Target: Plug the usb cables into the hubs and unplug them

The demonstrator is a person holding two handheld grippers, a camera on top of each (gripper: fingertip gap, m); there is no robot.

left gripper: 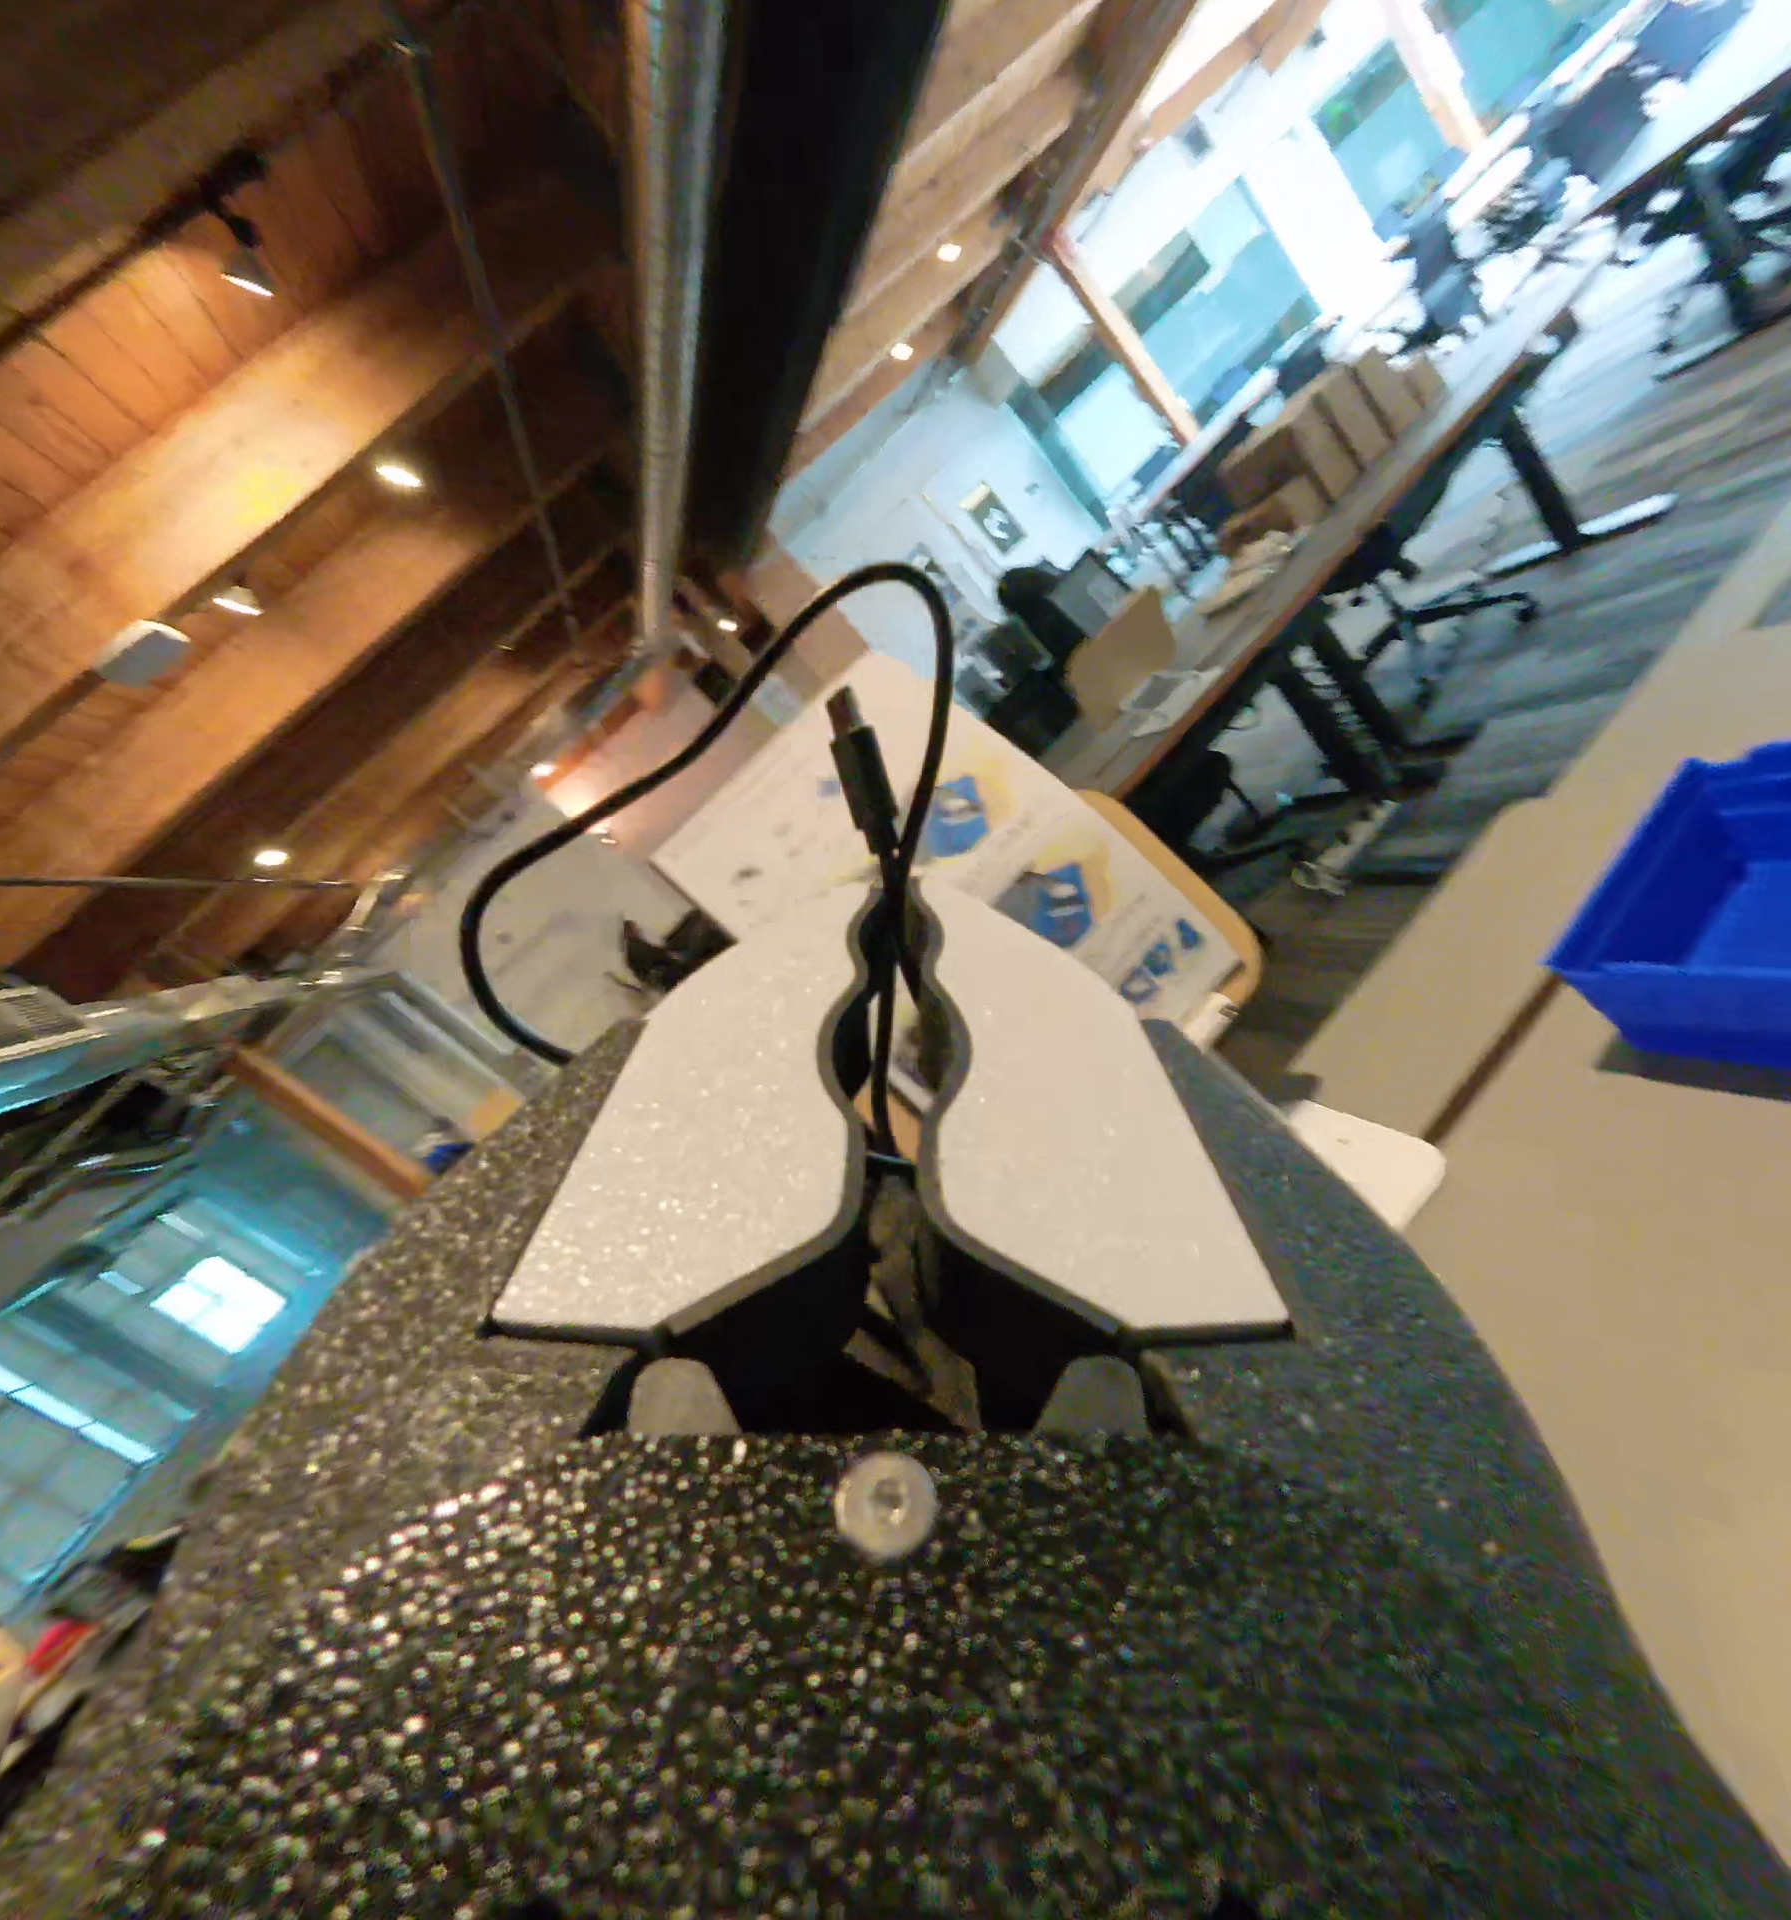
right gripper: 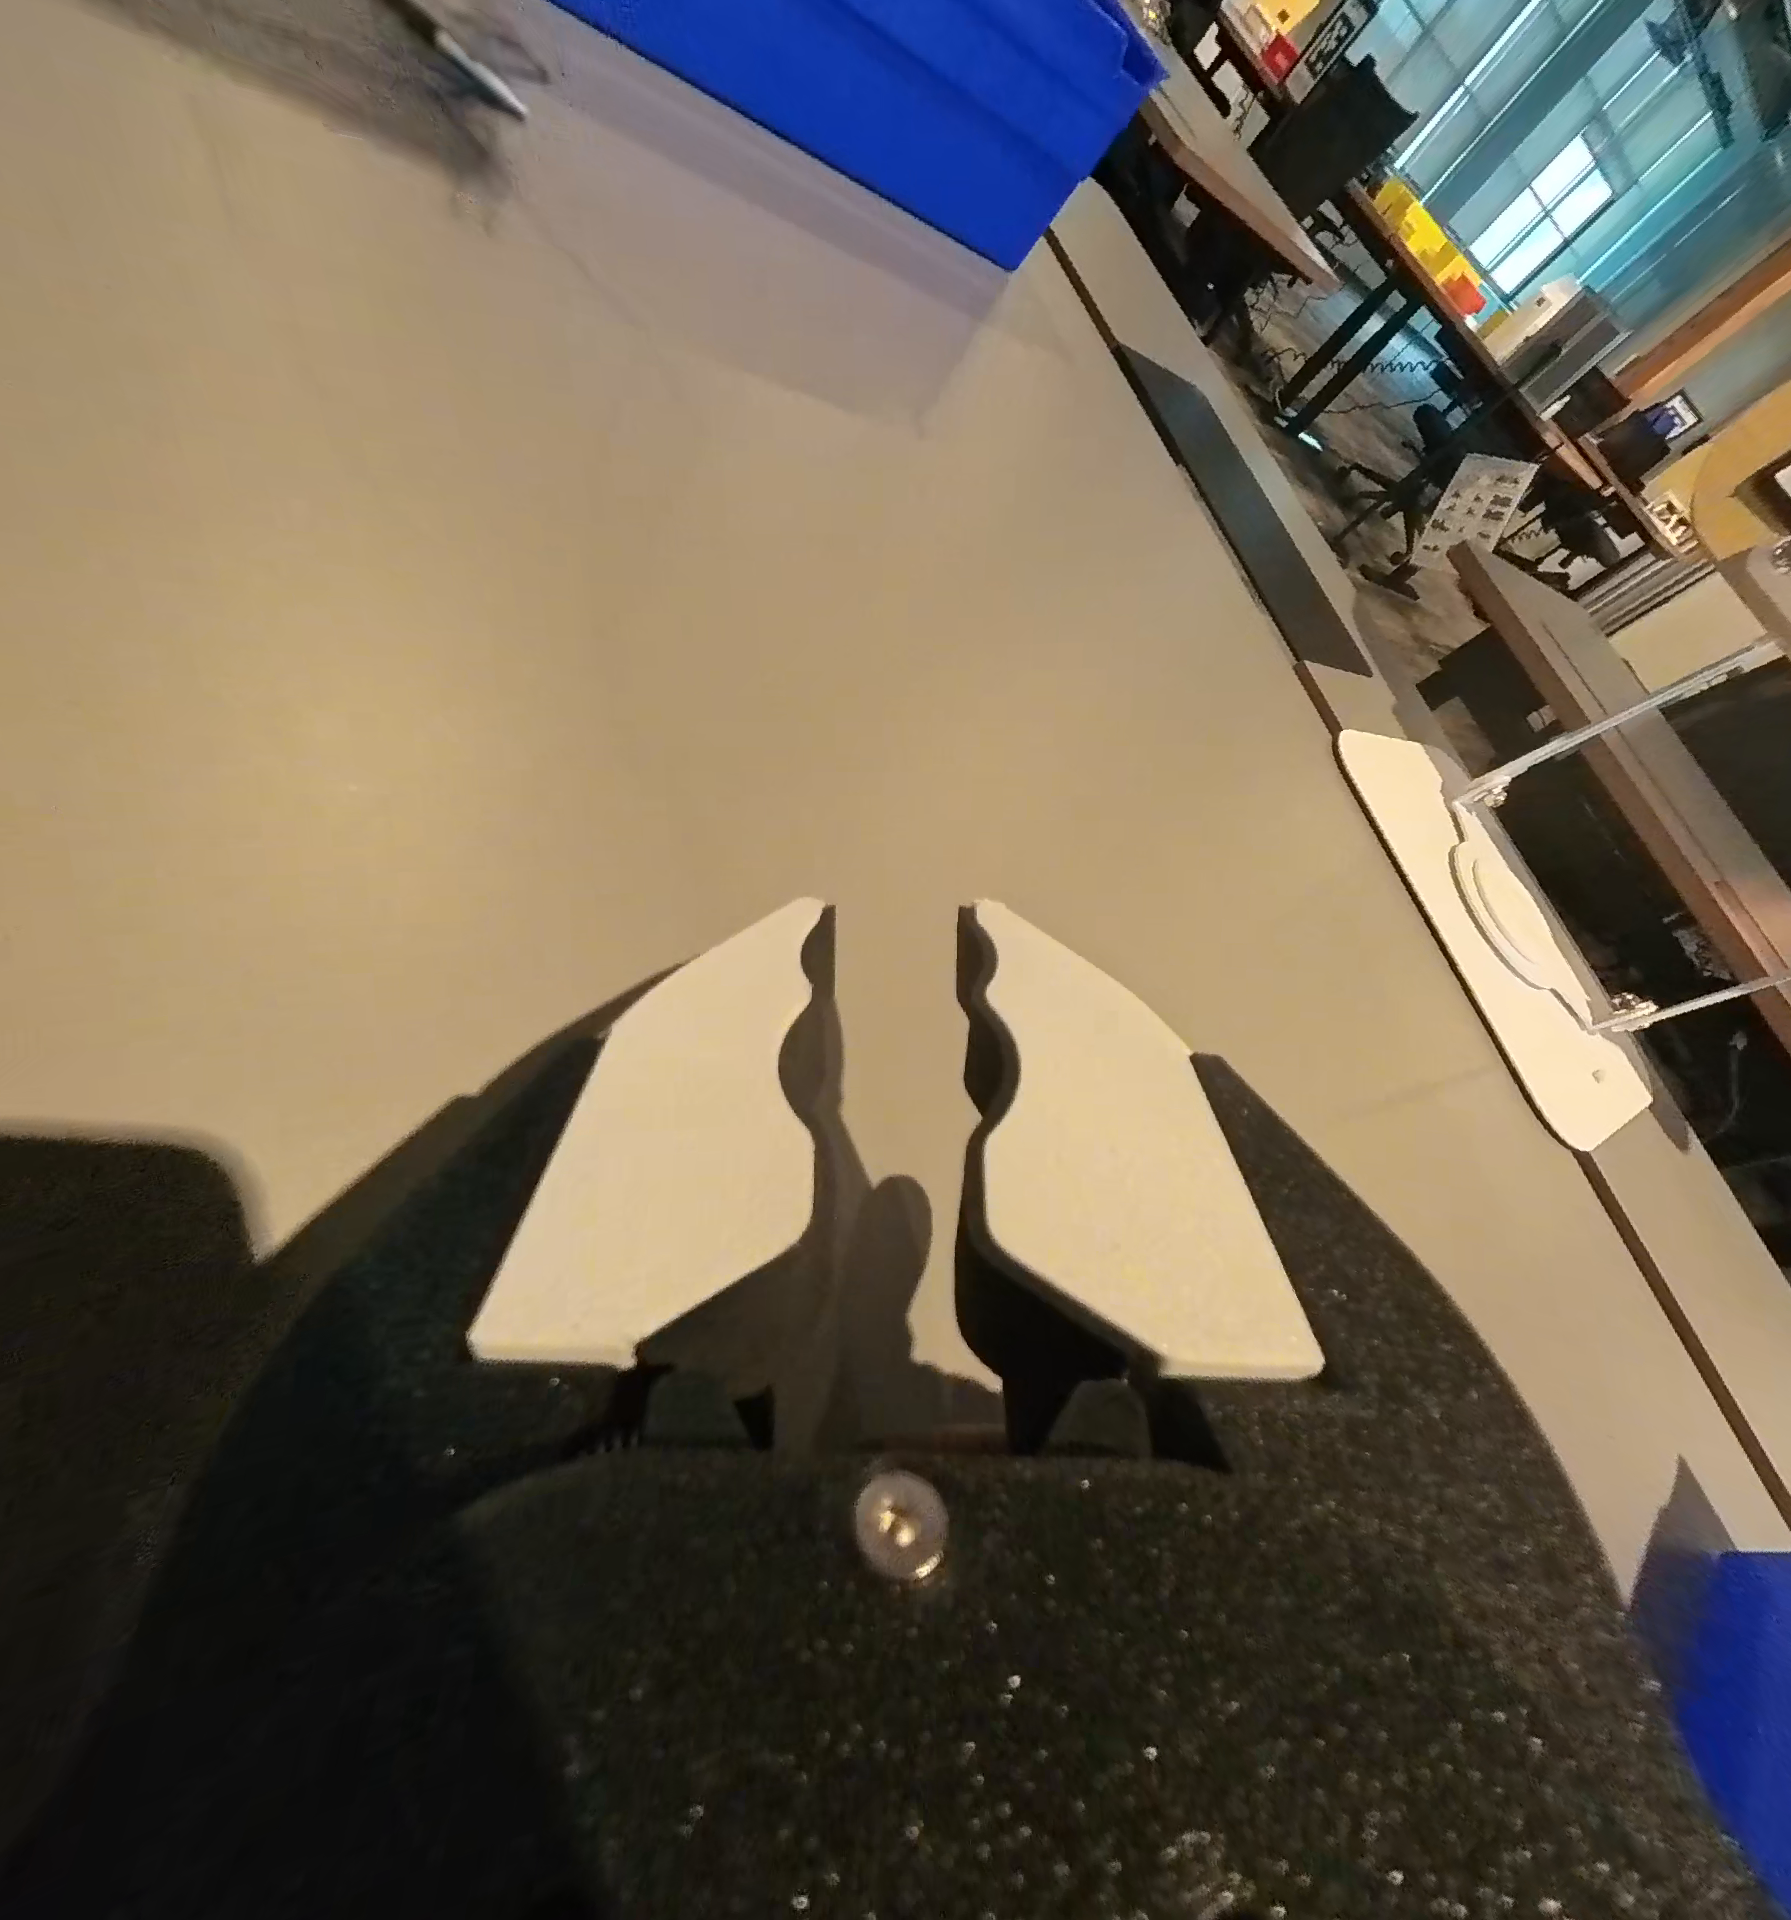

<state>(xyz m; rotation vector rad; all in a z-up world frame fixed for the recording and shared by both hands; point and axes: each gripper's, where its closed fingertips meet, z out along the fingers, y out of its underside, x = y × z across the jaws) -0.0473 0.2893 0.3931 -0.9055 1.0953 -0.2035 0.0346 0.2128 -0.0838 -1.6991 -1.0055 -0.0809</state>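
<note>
Left gripper [left gripper: 891, 935] pinches black usb cable [left gripper: 875, 997] mid-run, plug [left gripper: 855, 743] sticking up, far left of the blue bin [left gripper: 1743, 935]. Right gripper [right gripper: 896, 914] slightly parted, empty, below that bin. I see no hub; loose plug may swing, misalign.

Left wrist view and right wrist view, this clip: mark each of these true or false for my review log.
1. The left gripper is shut on the thin black USB cable. True.
2. The cable's plug sits in a hub. False: the plug end sticks up free past the gripper; no hub is in view.
3. The right gripper holds a second cable. False: it is open and empty over the beige tabletop.
4. A blue plastic bin stands on the table to the right in the left wrist view. True.
5. The cable makes a loop above the left gripper. True.
</note>
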